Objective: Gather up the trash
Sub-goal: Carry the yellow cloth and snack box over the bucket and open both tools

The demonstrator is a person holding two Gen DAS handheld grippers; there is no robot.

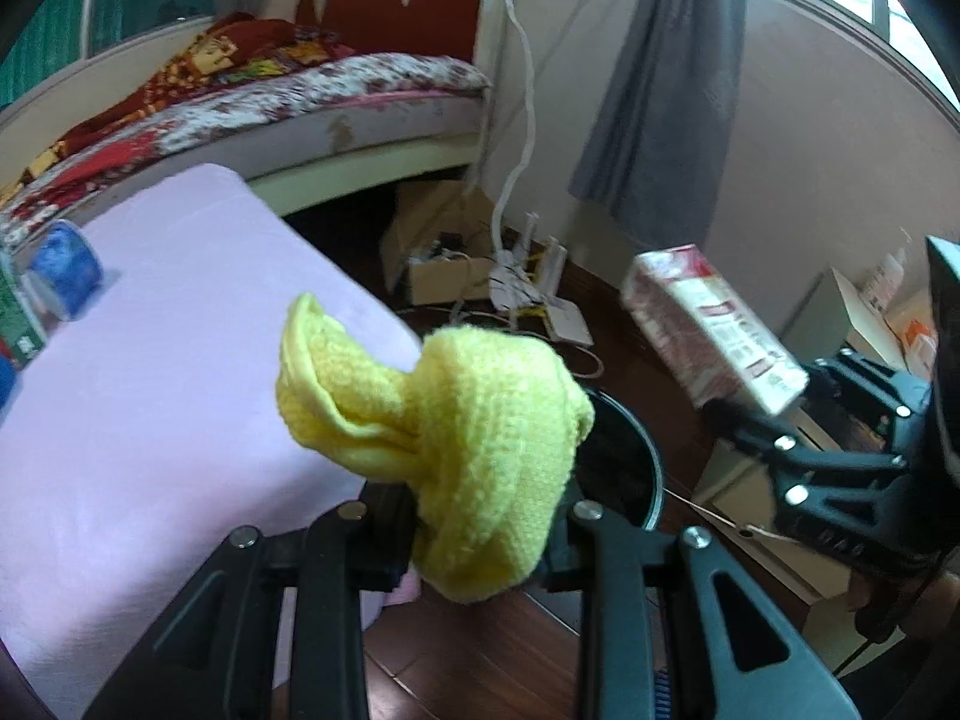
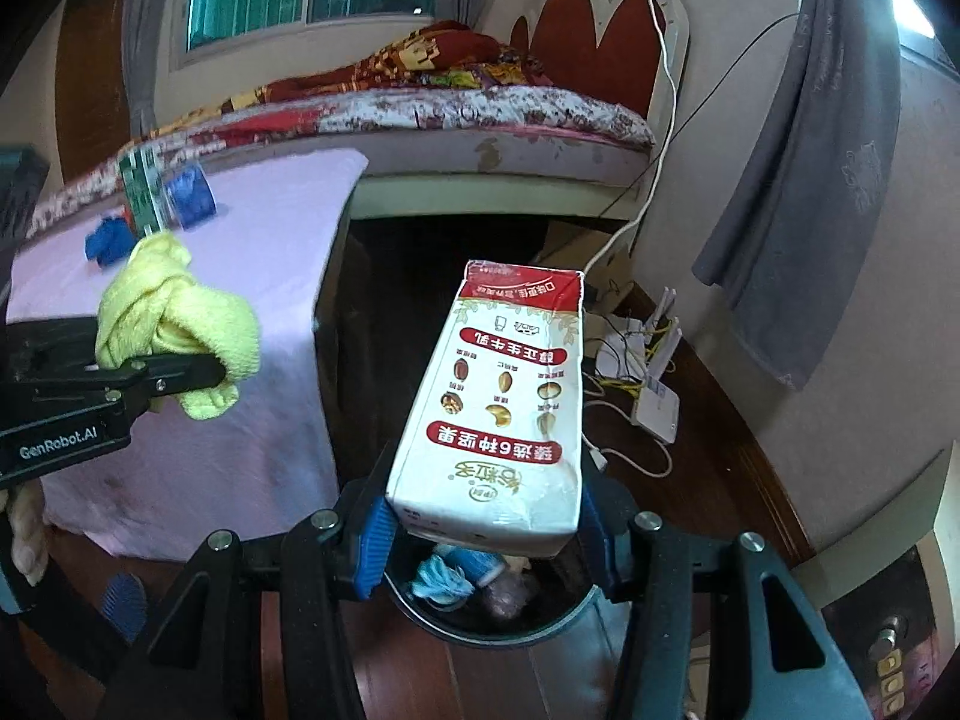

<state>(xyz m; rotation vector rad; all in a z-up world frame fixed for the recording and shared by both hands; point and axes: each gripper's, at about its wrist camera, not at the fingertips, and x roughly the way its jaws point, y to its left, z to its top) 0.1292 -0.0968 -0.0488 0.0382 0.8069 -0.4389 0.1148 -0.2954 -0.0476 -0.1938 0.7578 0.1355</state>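
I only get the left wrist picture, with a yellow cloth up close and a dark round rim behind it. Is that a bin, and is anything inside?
Observer: Yes, the bin already holds trash: a crumpled blue scrap and other bits show inside.
Visitor: And the carton off to my right, where is it relative to the bin?
Observer: The right tool grips the milk carton at its lower end, held above the bin's opening.
Visitor: What is left on the pink table?
Observer: Beyond the yellow cloth in the left tool, the pink table carries a green box, a blue roll and a blue wad.
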